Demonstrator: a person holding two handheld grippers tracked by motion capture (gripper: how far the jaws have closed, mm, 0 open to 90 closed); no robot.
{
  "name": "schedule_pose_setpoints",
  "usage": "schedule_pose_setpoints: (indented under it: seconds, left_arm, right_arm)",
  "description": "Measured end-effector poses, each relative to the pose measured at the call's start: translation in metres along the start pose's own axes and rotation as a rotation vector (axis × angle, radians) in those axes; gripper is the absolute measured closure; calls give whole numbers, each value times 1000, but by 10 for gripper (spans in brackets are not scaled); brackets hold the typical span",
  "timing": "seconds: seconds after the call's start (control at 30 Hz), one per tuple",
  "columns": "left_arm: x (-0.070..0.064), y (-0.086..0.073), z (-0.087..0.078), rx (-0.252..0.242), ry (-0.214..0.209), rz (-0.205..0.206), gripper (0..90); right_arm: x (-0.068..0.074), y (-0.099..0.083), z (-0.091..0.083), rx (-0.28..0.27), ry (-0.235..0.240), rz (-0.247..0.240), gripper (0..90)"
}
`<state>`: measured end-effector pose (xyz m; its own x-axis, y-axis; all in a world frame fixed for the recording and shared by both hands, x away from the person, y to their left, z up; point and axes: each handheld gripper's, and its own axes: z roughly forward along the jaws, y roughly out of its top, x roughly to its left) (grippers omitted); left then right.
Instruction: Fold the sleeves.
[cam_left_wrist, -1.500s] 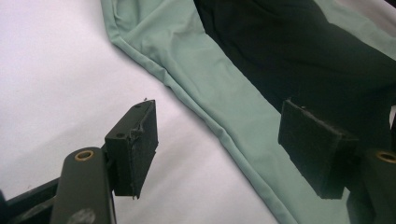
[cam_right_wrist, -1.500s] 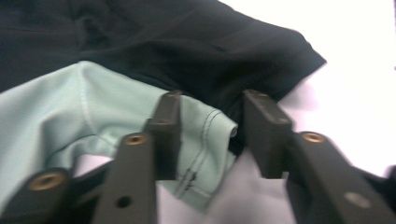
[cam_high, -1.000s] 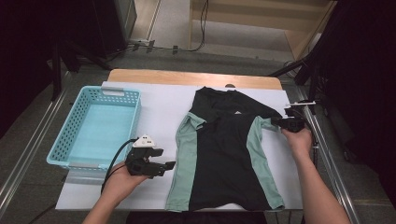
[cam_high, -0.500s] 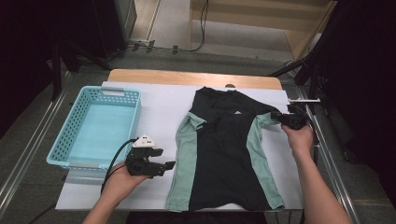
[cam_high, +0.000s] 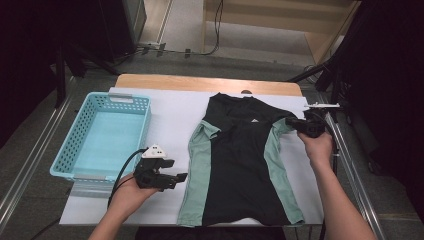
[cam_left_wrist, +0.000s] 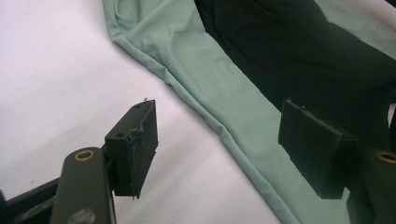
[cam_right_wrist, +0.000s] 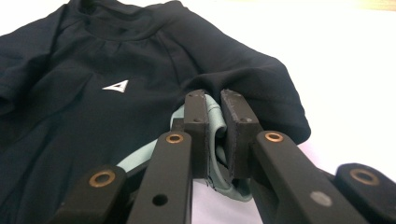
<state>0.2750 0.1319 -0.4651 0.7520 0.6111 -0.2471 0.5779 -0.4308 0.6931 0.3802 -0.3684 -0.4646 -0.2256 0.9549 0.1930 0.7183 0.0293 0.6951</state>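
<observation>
My left tool (cam_high: 170, 177) sat low near the front edge of the desk, held in my left hand (cam_high: 131, 192), its jaws spread wide and pointing toward the right edge with nothing between the pads (cam_left_wrist: 135, 147). My left forearm came in from the front edge. My right tool (cam_high: 300, 124) was out by the right edge, farther back, gripped in my right hand (cam_high: 318, 147); its jaws were pressed nearly together, pinching fabric. My right forearm stretched long along that edge.

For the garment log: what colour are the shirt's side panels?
Pale mint green side panels on a black shirt, clearest in the left gripper view.
</observation>
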Motion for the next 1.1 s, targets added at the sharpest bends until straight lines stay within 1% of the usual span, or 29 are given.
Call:
schedule_pose_setpoints:
  seconds: [0.07, 0.13, 0.37, 0.4, 0.53, 0.77, 0.93, 1.0, 1.07, 1.1]
  left_arm:
    - [0, 0, 0, 0, 1, 0, 296]
    - [0, 0, 0, -3, 0, -1, 295]
    - [0, 0, 0, 1, 1, 1, 296]
    - [0, -1, 0, 1, 1, 0, 296]
    - [-1, -1, 0, 1, 1, 1, 296]
    - [-1, -1, 0, 3, 0, 0, 296]
    - [-1, -1, 0, 4, -1, 2, 296]
    - [-1, -1, 0, 5, -1, 2, 296]
    - [-1, -1, 0, 5, -1, 2, 296]
    - [-1, -1, 0, 5, -1, 2, 296]
  right_arm:
    - [2, 0, 0, 1, 3, -11, 789]
    - [4, 1, 1, 2, 3, -11, 789]
    - [13, 2, 1, 0, 22, -33, 788]
    - [17, 3, 2, 1, 29, -46, 788]
    - [23, 3, 3, 3, 37, -62, 788]
    - [32, 4, 5, 7, 46, -85, 787]
    - [36, 4, 6, 10, 57, -89, 787]
    - [40, 4, 7, 10, 66, -101, 787]
    - [42, 4, 8, 11, 69, -99, 787]
    - [45, 4, 9, 11, 72, -110, 787]
